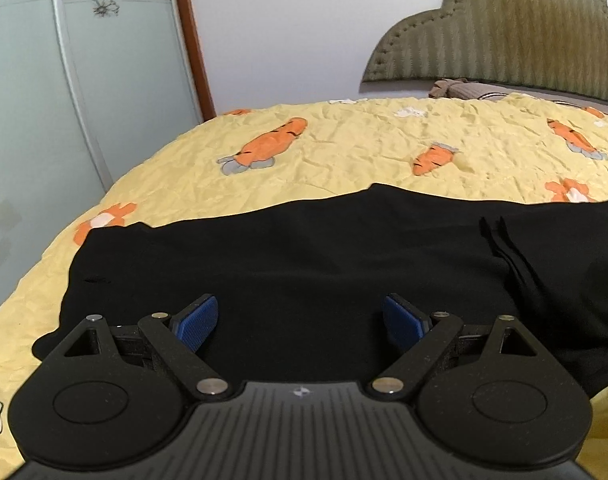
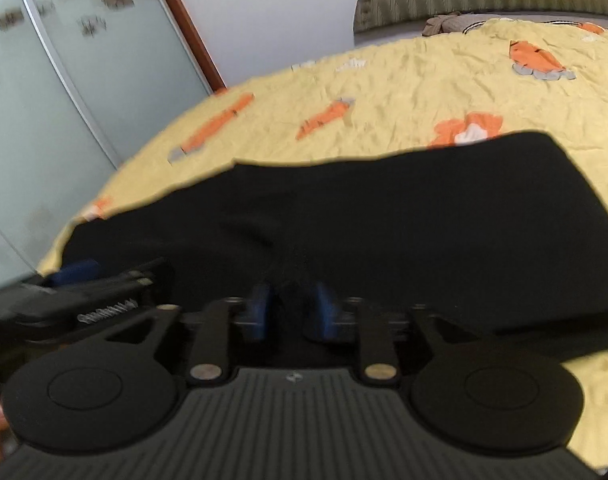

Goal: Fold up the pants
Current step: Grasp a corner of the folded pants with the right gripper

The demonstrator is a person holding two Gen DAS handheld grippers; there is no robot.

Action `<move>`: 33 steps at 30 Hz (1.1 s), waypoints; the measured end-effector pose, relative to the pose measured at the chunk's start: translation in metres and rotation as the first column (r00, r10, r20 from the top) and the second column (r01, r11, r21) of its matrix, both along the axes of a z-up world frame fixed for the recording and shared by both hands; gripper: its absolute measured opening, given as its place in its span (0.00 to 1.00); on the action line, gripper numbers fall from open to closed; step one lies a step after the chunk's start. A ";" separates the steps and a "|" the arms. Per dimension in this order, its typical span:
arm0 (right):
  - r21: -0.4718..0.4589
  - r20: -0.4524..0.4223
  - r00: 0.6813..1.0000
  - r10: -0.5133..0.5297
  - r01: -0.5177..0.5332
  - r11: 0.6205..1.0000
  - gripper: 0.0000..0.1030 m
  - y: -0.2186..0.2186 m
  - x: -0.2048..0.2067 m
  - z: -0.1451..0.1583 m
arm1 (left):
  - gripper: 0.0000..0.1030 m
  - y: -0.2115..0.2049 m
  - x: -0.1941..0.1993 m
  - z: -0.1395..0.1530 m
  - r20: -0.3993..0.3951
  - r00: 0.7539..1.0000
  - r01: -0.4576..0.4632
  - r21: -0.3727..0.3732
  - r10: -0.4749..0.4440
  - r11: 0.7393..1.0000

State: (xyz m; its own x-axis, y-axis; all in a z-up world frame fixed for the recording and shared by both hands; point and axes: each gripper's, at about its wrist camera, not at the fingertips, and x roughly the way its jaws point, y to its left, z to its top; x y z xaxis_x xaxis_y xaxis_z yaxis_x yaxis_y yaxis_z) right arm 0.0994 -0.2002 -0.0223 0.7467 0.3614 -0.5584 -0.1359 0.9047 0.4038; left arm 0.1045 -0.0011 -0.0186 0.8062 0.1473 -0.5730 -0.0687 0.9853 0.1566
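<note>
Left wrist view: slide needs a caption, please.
Open left gripper hovers over black pants on a carrot-print bedspread.

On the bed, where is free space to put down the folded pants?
Free: the yellow bedspread between the black pants and the headboard. Crowded: the near edge, where both hand-held grippers work over the pants.

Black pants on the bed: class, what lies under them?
The black pants lie on a yellow carrot-print bedspread. What the bedspread shows beneath them is covered.
</note>
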 end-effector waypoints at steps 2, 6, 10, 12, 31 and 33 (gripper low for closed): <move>0.042 0.083 0.996 -0.031 0.027 0.999 0.36 -0.010 -0.013 0.012 | 0.88 0.003 0.001 0.002 -0.014 1.000 -0.002 -0.033 0.001 0.999; 0.121 0.019 0.996 -0.085 0.082 0.989 0.42 -0.026 0.002 -0.002 | 0.88 0.000 -0.001 0.003 -0.025 1.000 0.010 -0.030 -0.010 1.000; 0.175 -0.059 0.992 -0.109 0.118 0.978 0.42 -0.036 0.002 -0.019 | 0.88 -0.004 -0.004 0.006 -0.014 1.000 0.017 -0.002 -0.017 1.000; 0.199 0.014 0.991 -0.133 0.128 0.972 0.42 -0.043 -0.017 -0.004 | 0.88 -0.005 -0.005 0.007 -0.014 1.000 0.023 -0.010 -0.023 1.000; 0.536 -0.190 0.952 -0.240 0.305 0.787 0.42 -0.210 0.009 -0.062 | 0.88 -0.028 -0.010 0.011 -0.025 0.998 0.065 0.049 -0.064 0.997; 0.530 -0.208 0.953 -0.221 0.299 0.793 0.35 -0.211 0.016 -0.066 | 0.88 -0.026 -0.010 0.012 -0.022 0.998 0.058 0.047 -0.057 0.997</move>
